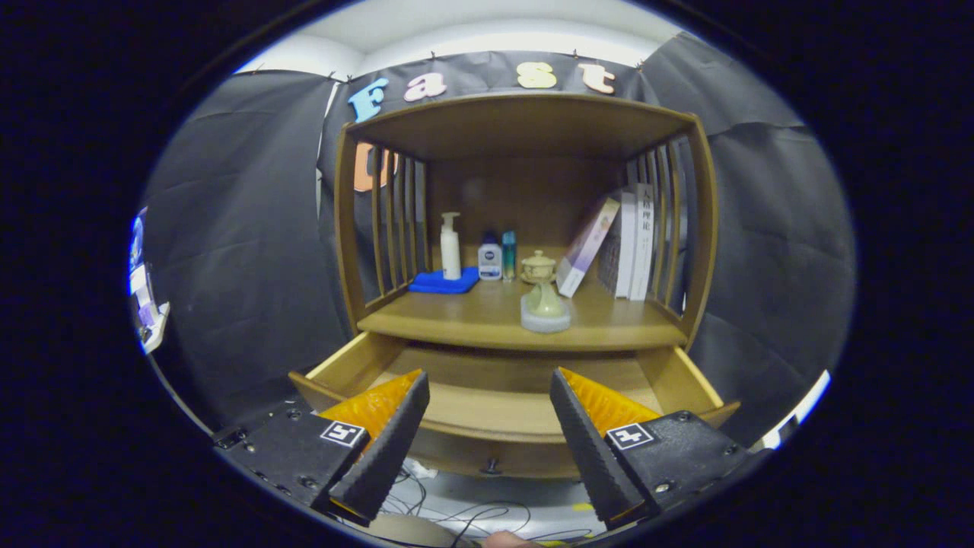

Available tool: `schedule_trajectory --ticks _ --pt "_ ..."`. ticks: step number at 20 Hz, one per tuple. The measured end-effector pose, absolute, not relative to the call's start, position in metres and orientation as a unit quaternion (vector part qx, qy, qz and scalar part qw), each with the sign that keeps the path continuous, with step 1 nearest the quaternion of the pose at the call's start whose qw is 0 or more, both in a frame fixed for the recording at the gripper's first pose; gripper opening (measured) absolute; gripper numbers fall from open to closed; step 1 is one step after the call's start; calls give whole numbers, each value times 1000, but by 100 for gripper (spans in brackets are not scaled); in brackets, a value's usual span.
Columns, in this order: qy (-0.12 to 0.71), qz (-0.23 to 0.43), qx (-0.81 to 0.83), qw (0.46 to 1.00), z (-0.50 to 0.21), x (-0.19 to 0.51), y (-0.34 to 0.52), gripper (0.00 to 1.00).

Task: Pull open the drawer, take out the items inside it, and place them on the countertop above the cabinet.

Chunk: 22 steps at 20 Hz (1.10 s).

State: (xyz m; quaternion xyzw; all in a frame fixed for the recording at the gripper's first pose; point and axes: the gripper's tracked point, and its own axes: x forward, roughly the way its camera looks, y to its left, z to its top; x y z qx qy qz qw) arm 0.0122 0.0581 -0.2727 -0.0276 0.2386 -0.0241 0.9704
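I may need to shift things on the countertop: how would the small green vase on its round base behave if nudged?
The green vase looks glazed ceramic, so probably rigid, slippery and breakable. It stands on a separate round base near the countertop front edge, so a push could tip it. The hand-held gripper is open over the drawer.

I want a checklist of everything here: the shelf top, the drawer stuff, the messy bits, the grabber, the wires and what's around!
Surface: wooden countertop above the drawer, partly occupied.
Job's things: drawer pulled open, the part of its floor in view bare; small knob on its front; green vase on the countertop's front edge.
Clutter: pump bottle on blue cloth, two small bottles, lidded jar, leaning books.
Grippers: gripper open, fingers over the drawer front, holding nothing.
Cables: loose wires on the floor below.
Surroundings: black cloth wall.
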Motion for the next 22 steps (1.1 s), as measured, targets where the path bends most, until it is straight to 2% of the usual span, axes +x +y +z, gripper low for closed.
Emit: schedule_trajectory --ticks 3,12,22 --pt "273 -27 -8 962 -310 -10 63 100" --pt "295 -58 -8 954 -369 -25 52 100" --pt "291 -90 -15 952 -390 -4 41 100"
